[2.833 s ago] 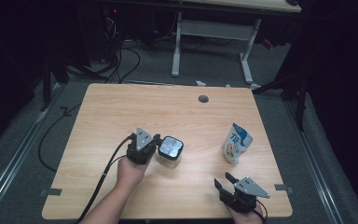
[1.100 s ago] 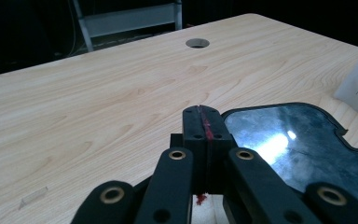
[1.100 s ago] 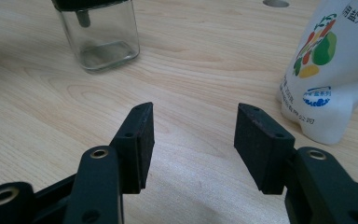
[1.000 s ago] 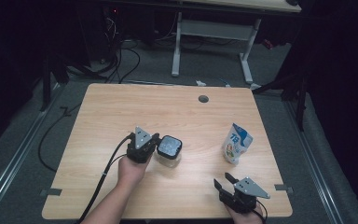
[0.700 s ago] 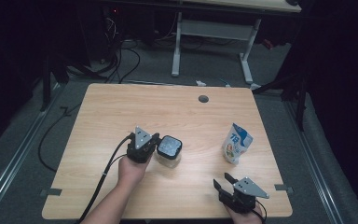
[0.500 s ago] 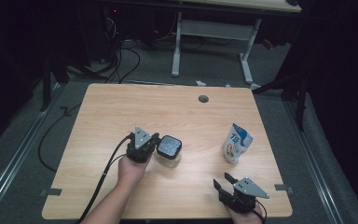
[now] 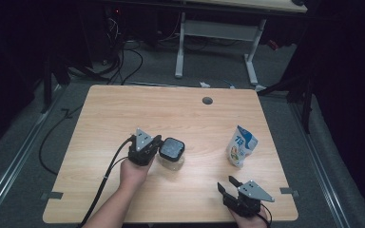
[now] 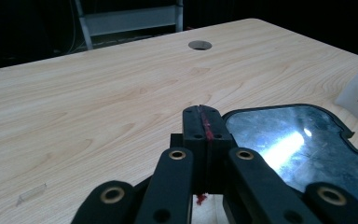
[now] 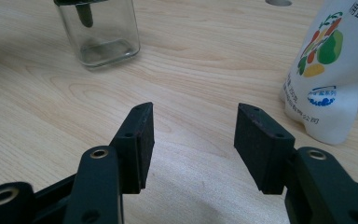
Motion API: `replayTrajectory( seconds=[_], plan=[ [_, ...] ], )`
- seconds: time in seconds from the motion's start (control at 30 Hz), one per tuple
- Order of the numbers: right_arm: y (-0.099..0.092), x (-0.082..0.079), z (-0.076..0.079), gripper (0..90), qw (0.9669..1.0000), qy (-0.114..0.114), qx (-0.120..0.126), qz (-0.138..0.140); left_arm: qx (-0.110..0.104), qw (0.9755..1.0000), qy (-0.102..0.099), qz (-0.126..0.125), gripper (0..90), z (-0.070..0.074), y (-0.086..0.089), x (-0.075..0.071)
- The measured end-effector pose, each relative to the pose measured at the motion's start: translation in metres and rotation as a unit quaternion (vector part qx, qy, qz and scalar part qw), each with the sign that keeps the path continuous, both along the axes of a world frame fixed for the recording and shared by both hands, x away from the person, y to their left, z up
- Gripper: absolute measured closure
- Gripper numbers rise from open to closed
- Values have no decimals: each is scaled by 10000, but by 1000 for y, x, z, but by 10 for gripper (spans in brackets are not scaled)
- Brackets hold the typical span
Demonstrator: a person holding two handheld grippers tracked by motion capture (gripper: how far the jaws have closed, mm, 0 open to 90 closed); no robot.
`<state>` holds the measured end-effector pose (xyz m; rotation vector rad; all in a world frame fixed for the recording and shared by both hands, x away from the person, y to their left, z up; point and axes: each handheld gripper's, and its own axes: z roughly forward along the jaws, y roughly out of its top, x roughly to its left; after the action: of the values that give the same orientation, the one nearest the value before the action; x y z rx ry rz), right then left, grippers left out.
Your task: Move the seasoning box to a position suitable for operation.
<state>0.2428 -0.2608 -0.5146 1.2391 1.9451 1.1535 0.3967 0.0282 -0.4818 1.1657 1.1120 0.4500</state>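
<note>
A dark room surrounded the wooden table [image 7: 123,114]. At centre frame the left gripper [image 7: 148,146], jaws pressed together, rested just beside the lidded glass jar [image 7: 171,153]. At lower right the right gripper [image 7: 228,185] stood wide and empty, apart from the pouch [image 7: 240,145]. Nothing looked grasped yet; the work seemed barely begun.
</note>
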Motion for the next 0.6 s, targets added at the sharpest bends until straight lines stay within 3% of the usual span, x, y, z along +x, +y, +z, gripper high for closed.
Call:
replayTrajectory(
  seconds=[0.6],
  plan=[
    [0, 0, -1, 478, 10000, 18, 1, -1, -30, 10000, -47, -49, 900, 0, -3, -2]
  ],
)
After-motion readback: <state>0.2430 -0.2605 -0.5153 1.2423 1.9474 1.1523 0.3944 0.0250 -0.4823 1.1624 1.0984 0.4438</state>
